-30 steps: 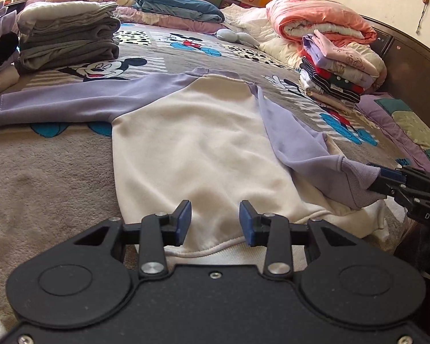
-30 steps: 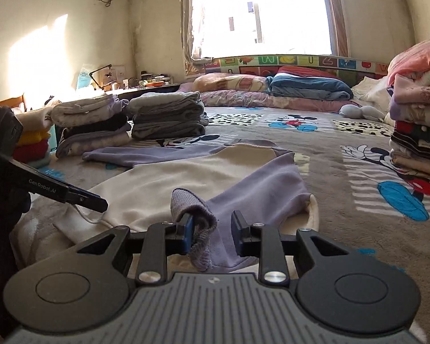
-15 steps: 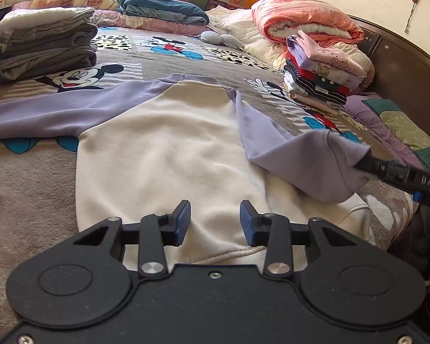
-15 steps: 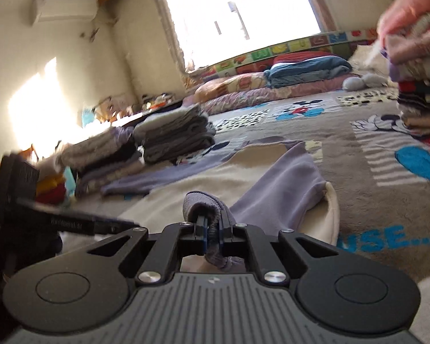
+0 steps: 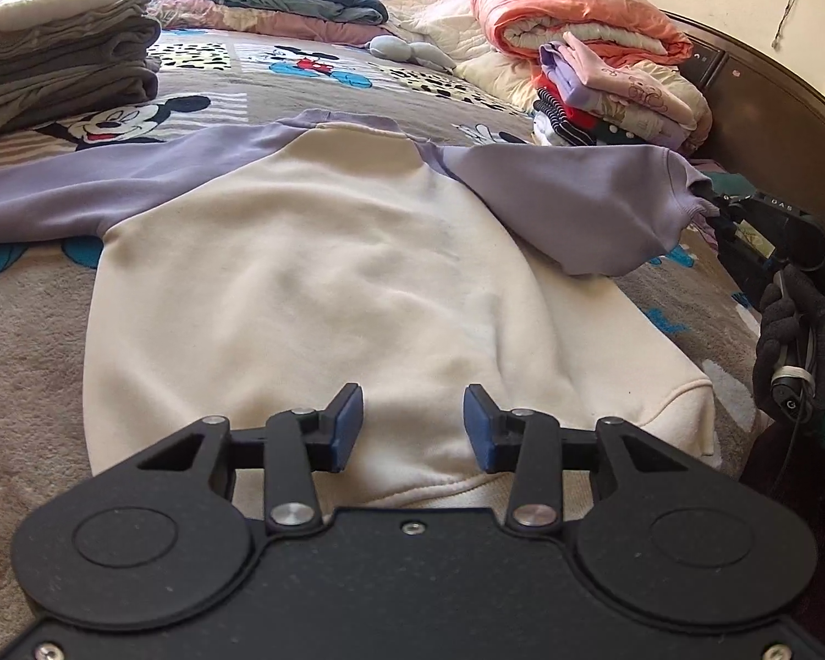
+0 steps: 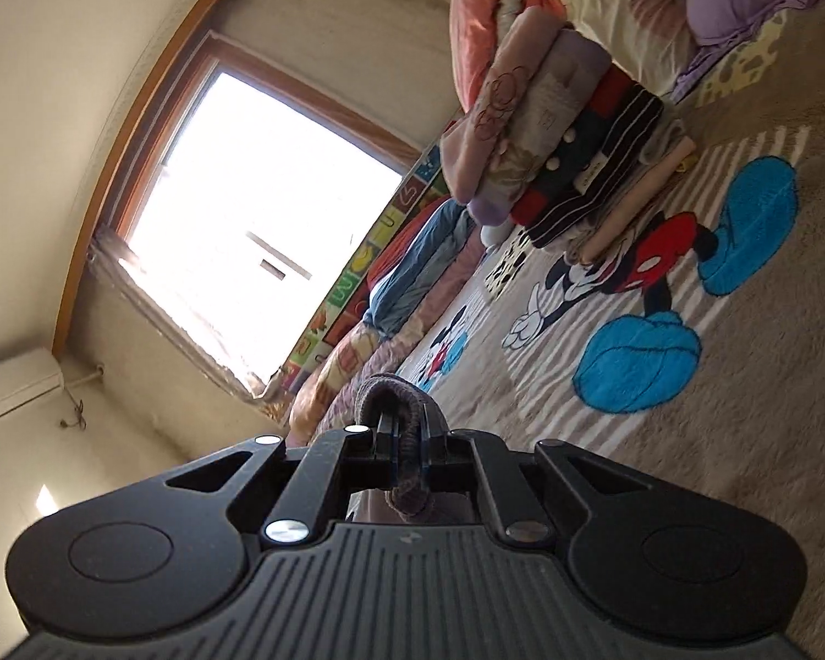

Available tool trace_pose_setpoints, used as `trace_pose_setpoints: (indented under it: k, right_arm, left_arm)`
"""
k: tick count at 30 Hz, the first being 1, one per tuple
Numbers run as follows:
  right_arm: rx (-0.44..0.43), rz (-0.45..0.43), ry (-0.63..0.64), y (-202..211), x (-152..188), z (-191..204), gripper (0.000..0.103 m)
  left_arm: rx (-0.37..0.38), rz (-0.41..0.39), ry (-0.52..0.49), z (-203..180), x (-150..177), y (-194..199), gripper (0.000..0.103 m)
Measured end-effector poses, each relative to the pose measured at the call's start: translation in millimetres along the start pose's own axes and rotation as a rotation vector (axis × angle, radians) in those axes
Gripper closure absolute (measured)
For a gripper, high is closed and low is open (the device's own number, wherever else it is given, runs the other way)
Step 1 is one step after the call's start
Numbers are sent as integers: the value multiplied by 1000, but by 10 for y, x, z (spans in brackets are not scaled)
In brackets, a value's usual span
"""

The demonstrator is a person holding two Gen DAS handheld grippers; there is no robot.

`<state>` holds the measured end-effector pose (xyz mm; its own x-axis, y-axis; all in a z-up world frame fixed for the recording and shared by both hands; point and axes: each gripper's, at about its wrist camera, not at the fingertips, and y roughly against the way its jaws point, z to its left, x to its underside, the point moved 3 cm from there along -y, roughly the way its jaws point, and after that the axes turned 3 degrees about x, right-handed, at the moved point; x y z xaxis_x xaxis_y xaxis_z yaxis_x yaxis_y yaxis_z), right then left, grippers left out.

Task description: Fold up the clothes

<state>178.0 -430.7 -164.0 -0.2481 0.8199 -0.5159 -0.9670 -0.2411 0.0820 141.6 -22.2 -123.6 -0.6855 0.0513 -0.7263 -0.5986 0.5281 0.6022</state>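
Note:
A cream sweatshirt (image 5: 324,286) with lilac sleeves lies flat on the bed, hem toward me. My left gripper (image 5: 412,429) is open and empty just above the hem. My right gripper (image 5: 715,214) is shut on the cuff of the right lilac sleeve (image 5: 588,203) and holds it up and out to the right, off the bed. In the right wrist view the gripper (image 6: 407,451) is rolled sideways with the ribbed cuff (image 6: 396,401) pinched between its pads. The left sleeve (image 5: 82,187) lies stretched out to the left.
A stack of folded grey clothes (image 5: 60,77) sits at the back left. A pile of folded clothes and a pink quilt (image 5: 605,71) stands at the back right, also in the right wrist view (image 6: 566,154). The dark wooden bed frame (image 5: 770,121) runs along the right.
My right gripper closed on the sleeve cuff, lifted it and pulled the sleeve outward to the right, rolling sideways. My left gripper stayed open above the hem.

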Motion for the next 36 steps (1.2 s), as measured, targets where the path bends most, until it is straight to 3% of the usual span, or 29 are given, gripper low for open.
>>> trace_pose_setpoints:
  k: [10,19,27,33,36]
  right_arm:
    - [79,-111,-289,4,-272,-872,94]
    - [92,-150,-378,55,-523,-1168,94]
    - [118,-150,-440,238,-542,-1298,93]
    - [150,-235,-471,472,-645,-1397,80]
    - [201,-193,-386,469,-695,-1333,72]
  left_arm:
    - [10,2,8,60,-10,-67,64]
    - [16,0,12,94,6,-78,64]
    - [11,0,9,92,2,-104,63]
    - [8,-2,7,84,8,-110,62]
    - [6,-2,4,73,7,-119,61]
